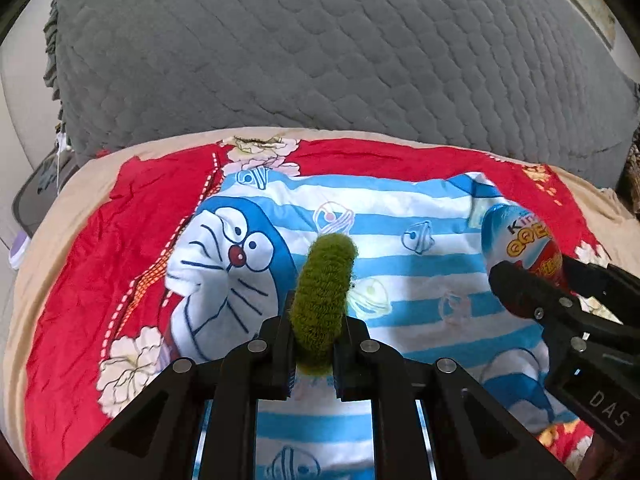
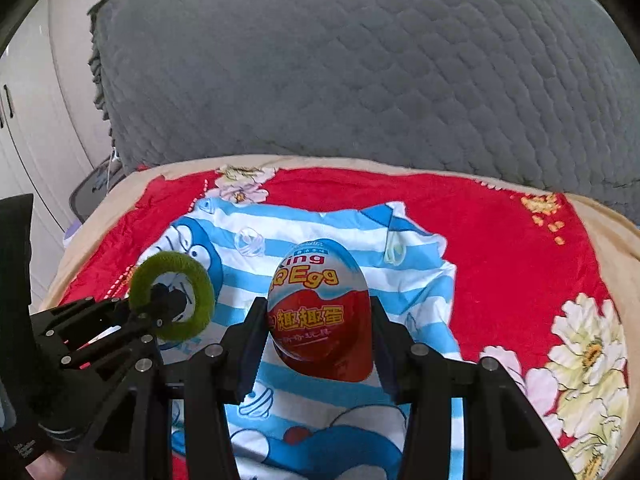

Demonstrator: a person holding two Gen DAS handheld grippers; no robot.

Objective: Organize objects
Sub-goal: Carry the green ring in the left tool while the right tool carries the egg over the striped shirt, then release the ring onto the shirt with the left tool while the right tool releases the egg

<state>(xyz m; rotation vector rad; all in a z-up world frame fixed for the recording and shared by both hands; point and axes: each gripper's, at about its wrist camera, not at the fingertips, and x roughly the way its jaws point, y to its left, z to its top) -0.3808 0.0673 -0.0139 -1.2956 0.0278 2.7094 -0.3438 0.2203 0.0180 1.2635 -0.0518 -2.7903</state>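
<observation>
My left gripper [image 1: 314,344] is shut on a fuzzy green hair ring [image 1: 322,300], which stands edge-on between its fingers; from the right wrist view the ring [image 2: 200,304] shows as a loop at the left, held by the left gripper [image 2: 170,306]. My right gripper [image 2: 318,330] is shut on a red, white and blue toy egg [image 2: 320,312], held upright. In the left wrist view the egg [image 1: 516,240] and the right gripper [image 1: 532,276] are at the right edge. Both hover over a blue-and-white striped cartoon-cat cloth [image 1: 400,248].
The striped cloth [image 2: 404,280] lies on a red flowered blanket [image 2: 500,240] over a beige cover [image 1: 36,264]. A grey quilted pillow [image 1: 320,40] stands behind. White cupboard doors [image 2: 36,120] are at the far left.
</observation>
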